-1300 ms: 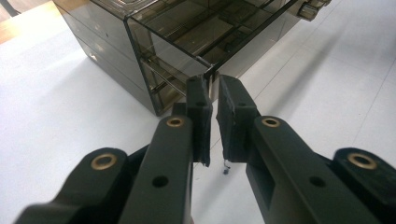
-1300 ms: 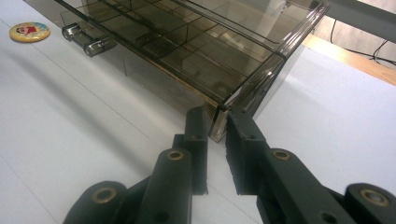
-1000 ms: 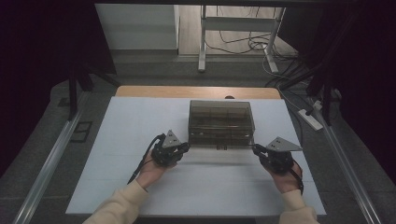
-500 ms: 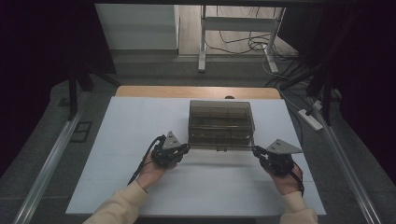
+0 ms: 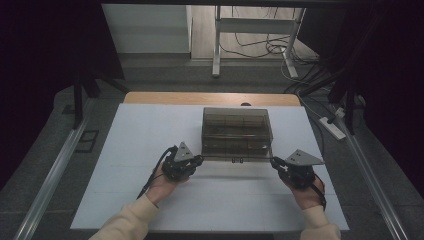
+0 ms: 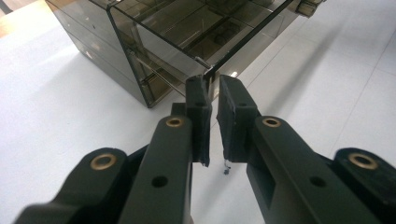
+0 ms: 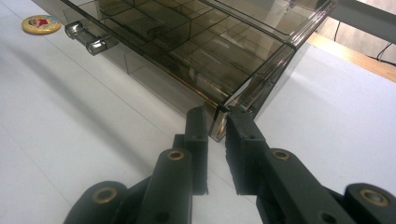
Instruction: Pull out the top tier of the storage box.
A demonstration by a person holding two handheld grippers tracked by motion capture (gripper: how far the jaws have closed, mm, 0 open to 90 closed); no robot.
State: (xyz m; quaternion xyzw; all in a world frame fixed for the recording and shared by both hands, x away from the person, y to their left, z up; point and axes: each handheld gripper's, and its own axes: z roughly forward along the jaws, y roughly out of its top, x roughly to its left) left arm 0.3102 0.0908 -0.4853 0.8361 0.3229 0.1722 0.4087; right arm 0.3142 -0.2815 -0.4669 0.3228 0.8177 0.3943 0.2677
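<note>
Nothing really differs from a second ago: both hands and the smoked plastic drawer box (image 5: 237,134) sit exactly where they were. Left gripper (image 6: 211,86) is pinched on the box's near front corner edge, right at its jaw tips. Right gripper (image 7: 217,114) is likewise clamped on the opposite front corner. A round yellow sticker (image 7: 41,24) far beyond the right jaws is cut off, print unreadable.

— What lies around me?
— A white table (image 5: 125,200) with a wooden strip (image 5: 210,98) at its far edge, on a grey floor (image 5: 45,165).
— And beyond?
— Dark on both sides, a white cabinet (image 5: 145,27), a metal stand (image 5: 257,30), loose cables (image 5: 255,47) and a power strip (image 5: 332,127)
</note>
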